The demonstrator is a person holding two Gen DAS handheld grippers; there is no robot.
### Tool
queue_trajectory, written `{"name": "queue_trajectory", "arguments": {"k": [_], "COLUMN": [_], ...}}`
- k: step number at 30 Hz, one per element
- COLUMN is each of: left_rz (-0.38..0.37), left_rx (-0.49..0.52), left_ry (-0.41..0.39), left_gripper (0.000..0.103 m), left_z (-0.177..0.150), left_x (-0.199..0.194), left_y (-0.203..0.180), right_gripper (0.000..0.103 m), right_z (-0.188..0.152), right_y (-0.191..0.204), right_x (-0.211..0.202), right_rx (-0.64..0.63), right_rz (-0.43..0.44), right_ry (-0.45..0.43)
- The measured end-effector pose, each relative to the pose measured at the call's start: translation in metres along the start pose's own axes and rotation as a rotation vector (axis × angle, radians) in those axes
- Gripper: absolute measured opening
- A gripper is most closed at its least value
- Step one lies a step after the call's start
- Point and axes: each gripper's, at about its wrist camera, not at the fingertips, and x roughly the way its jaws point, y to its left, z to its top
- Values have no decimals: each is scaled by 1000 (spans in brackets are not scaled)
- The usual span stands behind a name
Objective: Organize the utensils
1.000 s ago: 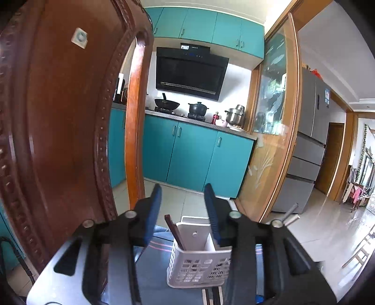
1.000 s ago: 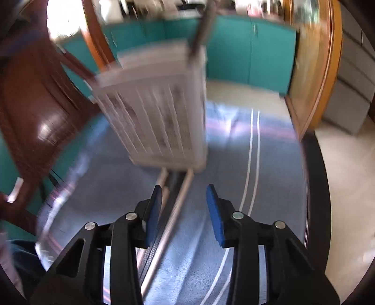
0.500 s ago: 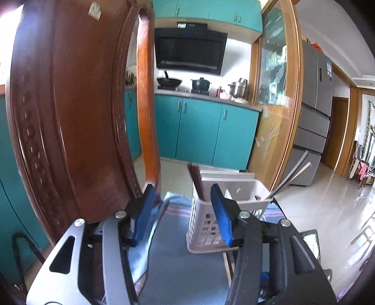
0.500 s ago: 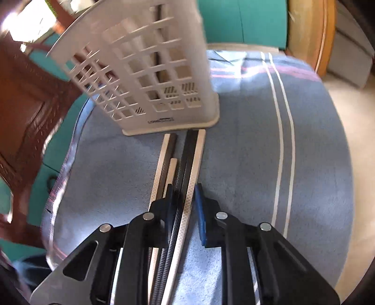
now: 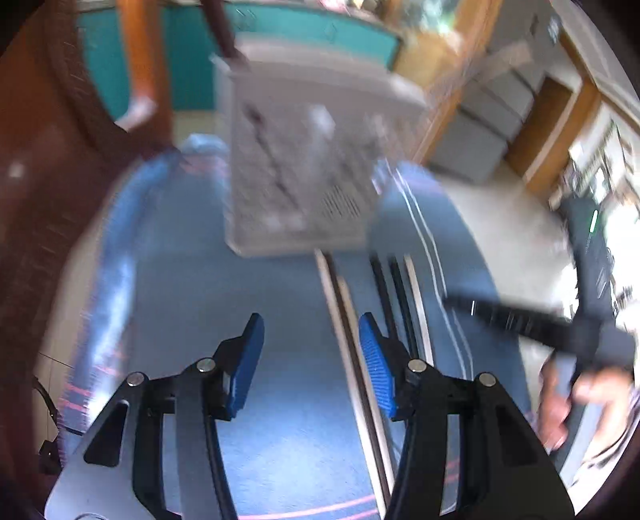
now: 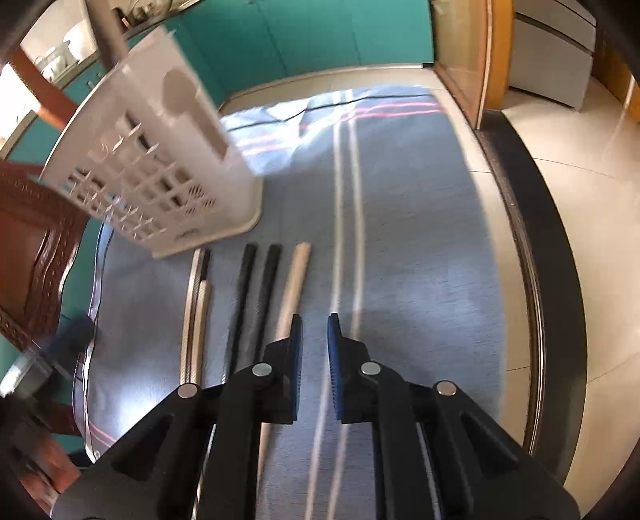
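The left gripper (image 5: 310,348) is spread wide with nothing between its blue pads (image 5: 250,356). It hangs over the blue cloth (image 5: 192,296), a bit to the left of the sticks. This view is blurry.

The right gripper (image 6: 314,352) has its blue pads (image 6: 334,360) pulled close, with only a thin gap left. Nothing is in that gap. It sits above the cloth, just right of a pale stick (image 6: 294,280).

The chopsticks lie flat on the cloth in a row, pointing at the basket (image 6: 160,180). Two black sticks (image 6: 256,288) lie side by side, left of the pale one. Farther left, a silver stick (image 6: 192,312) lies with a short pale one touching it.

The white basket stands on the cloth at the far ends of the sticks. A dark stick (image 5: 220,28) pokes out of its top.

A brown chair (image 5: 48,160) is at the left. Teal cupboards (image 6: 320,36) are behind.
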Motion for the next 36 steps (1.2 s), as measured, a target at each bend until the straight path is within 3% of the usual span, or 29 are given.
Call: {"name": "queue_trajectory", "arguments": {"k": [7,11,14,18,20,25,28,33,36], "left_rz": [24,38,1,8,1,-14,-45,-26,-9], "left_rx": [68,94,82,81,45,1,-13,28,39], "left_ry": [119,108,103,94,76,23,49,104,96], "left_gripper": [50,51,18,16,3,3,3,3,8], "left_z": [-22,-27,-28,-31,-28,-20,-13,-19,-20], "left_x": [39,41,37,35,29,10,17,35,36], "left_y": [-23,-28,-30,-30,-22,-10,-8,-17,-18], "right_gripper": [13,14,14,14,14,14,15,22,23], "right_z": [8,7,7,7,7,7,6,5,5], "right_y": [3,8,9,12,12,14,18,23,23], "right_x": [0,3,5,9,12,15,18,21,22], "right_rx": [1,-2,1,-8,-12,-22,-28,-41,-42], "right_rz": [-1,-3,-8,-19,-25,-37,-42,-45,-48], "right_ry": [-6,-2,3,8,13,23,29,33,34]}}
